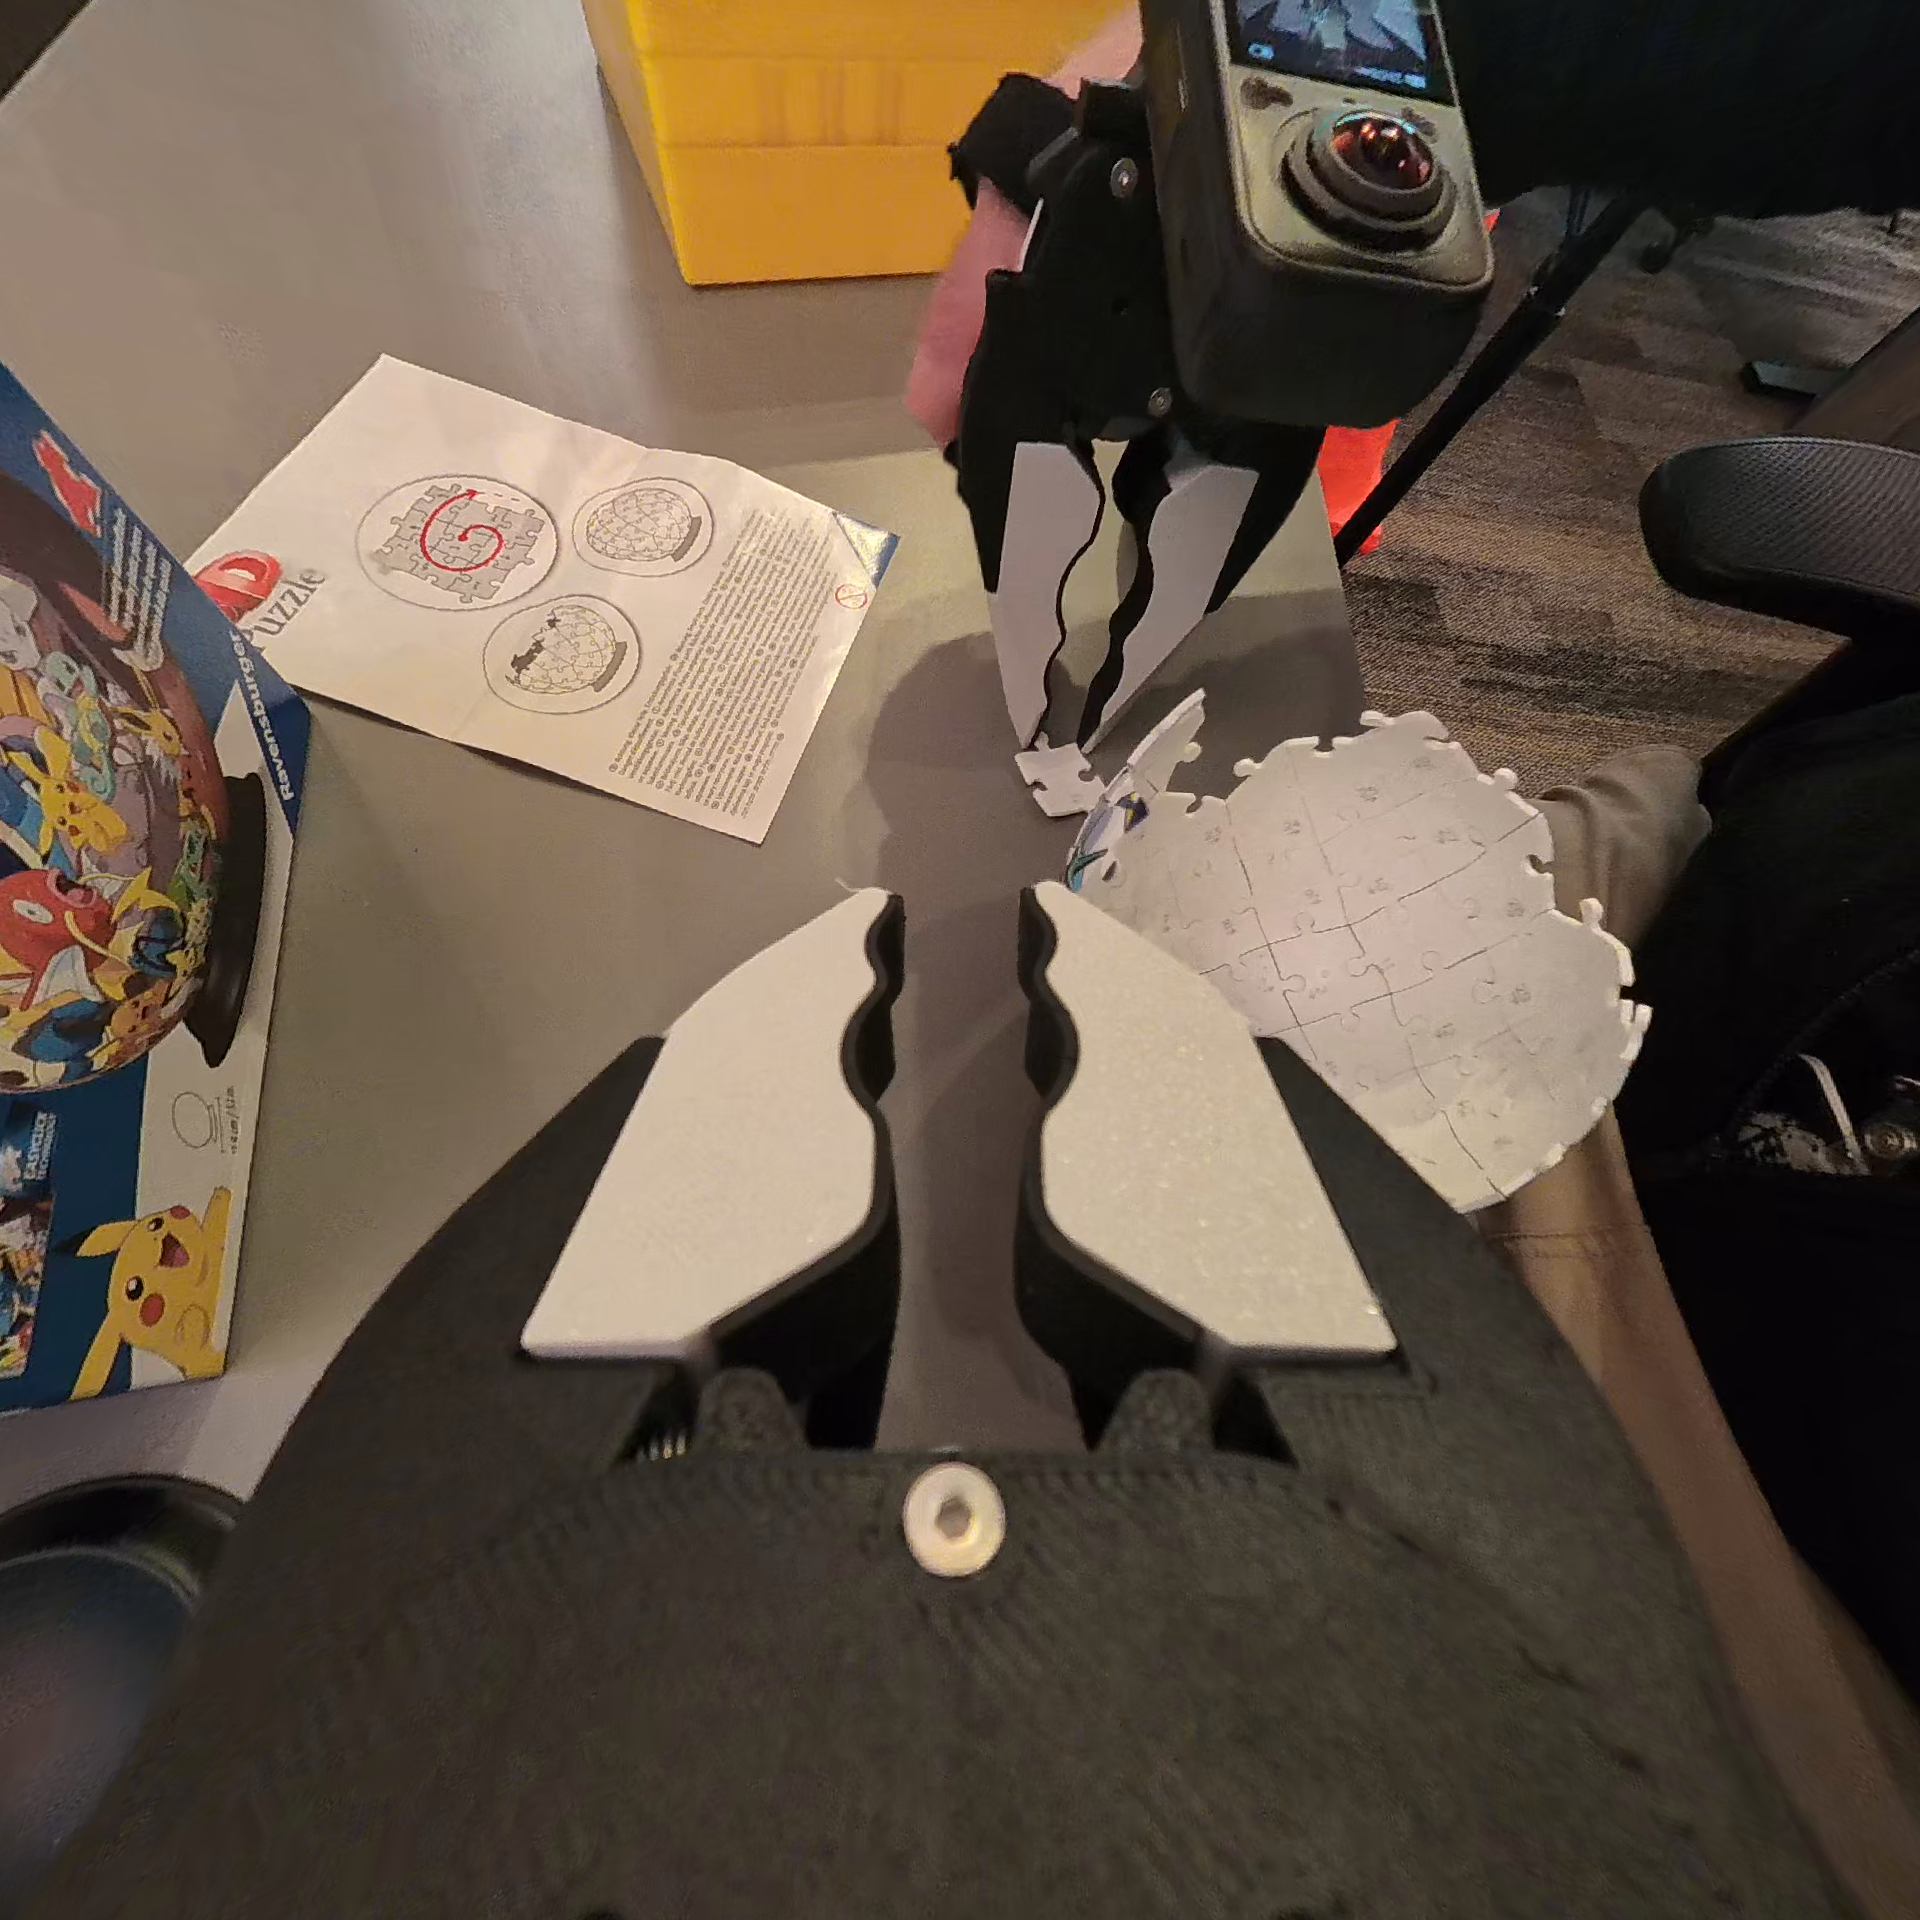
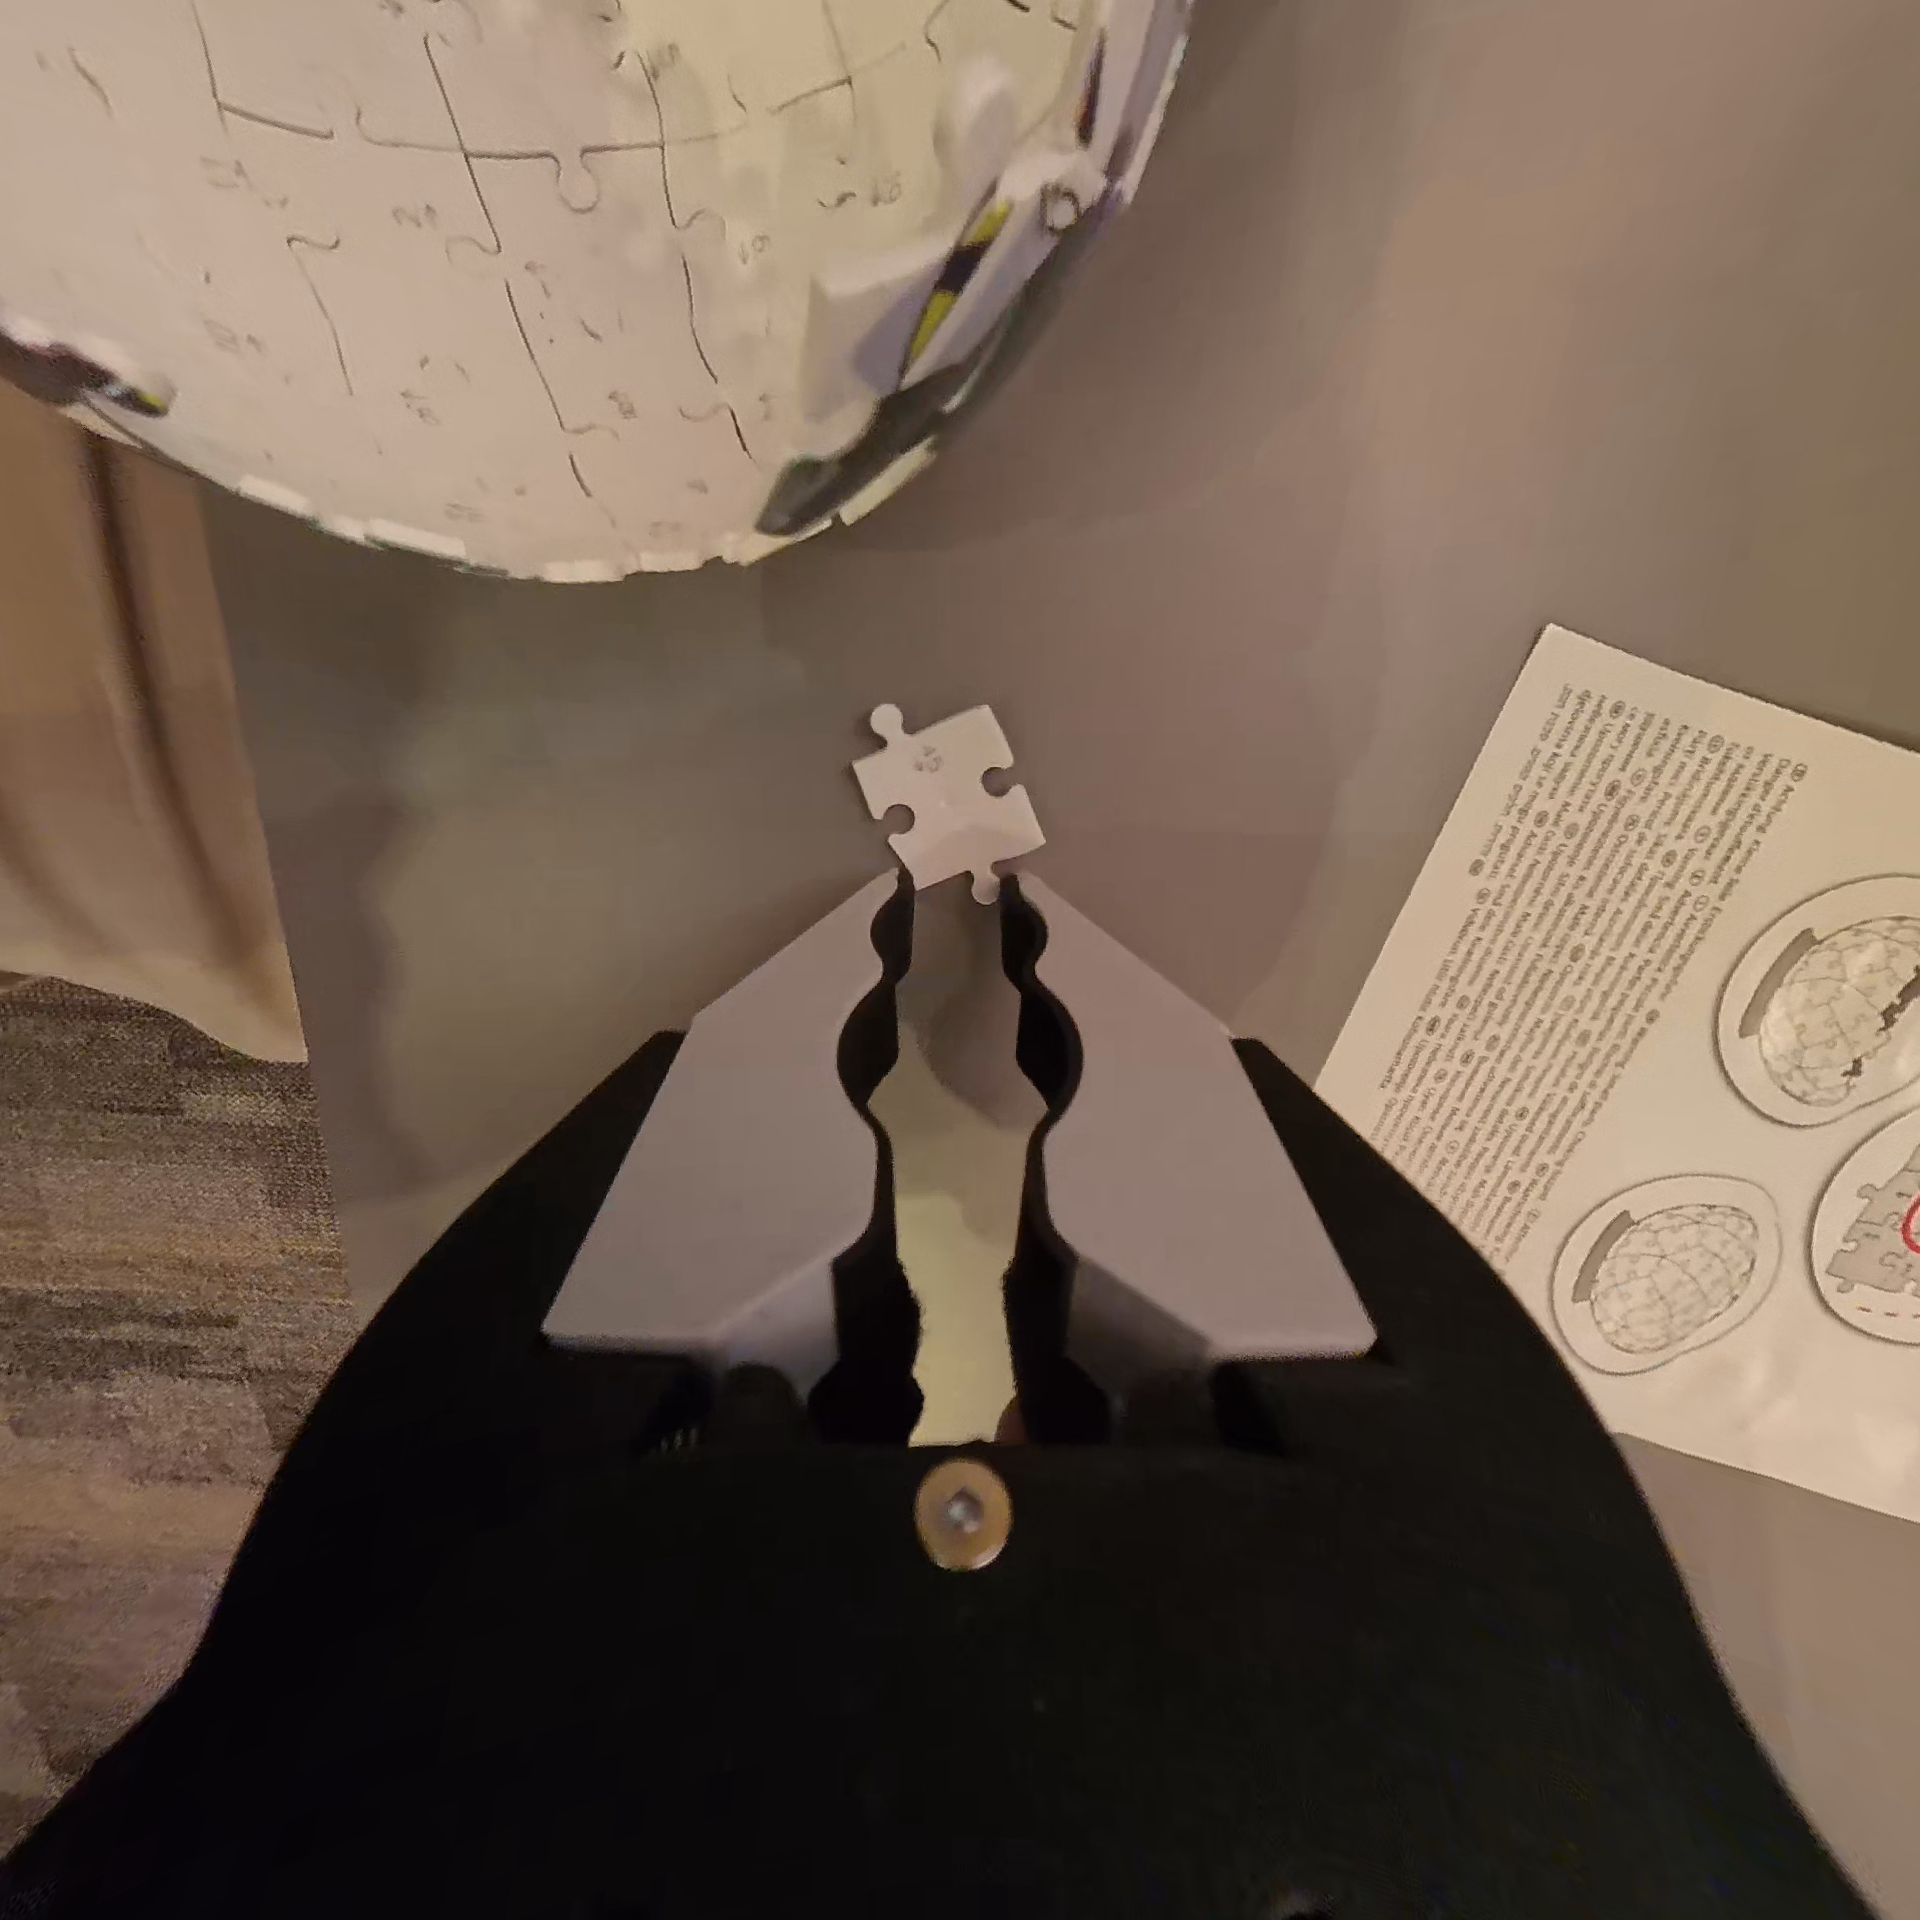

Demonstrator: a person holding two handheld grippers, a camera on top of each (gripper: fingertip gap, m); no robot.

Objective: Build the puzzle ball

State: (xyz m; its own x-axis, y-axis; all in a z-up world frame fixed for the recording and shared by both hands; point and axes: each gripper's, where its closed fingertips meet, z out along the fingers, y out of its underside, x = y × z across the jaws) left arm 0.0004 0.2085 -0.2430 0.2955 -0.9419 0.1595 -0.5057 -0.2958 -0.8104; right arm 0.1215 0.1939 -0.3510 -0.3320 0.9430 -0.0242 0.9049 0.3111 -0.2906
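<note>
A single white puzzle piece (image 2: 945, 805), blank side up, lies on the grey table (image 2: 1299, 520). My right gripper (image 2: 956, 881) is shut on its near edge, with both fingertips touching it. The left wrist view shows the same grip (image 1: 1065, 740) on the piece (image 1: 1060, 777). The half-built puzzle ball (image 1: 1382, 935), a white bowl-shaped shell of joined pieces, sits at the table's right edge, just beyond the piece (image 2: 520, 260). My left gripper (image 1: 961, 902) is open and empty above the table, with its right finger next to the shell.
A folded instruction sheet (image 1: 582, 592) lies on the table, also in the right wrist view (image 2: 1662, 1091). The colourful puzzle box (image 1: 114, 883) stands at the left. A yellow box (image 1: 831, 135) is at the back. A chair (image 1: 1787, 540) and carpet (image 2: 125, 1195) lie past the table edge. Left tips to right tips: about 15 cm.
</note>
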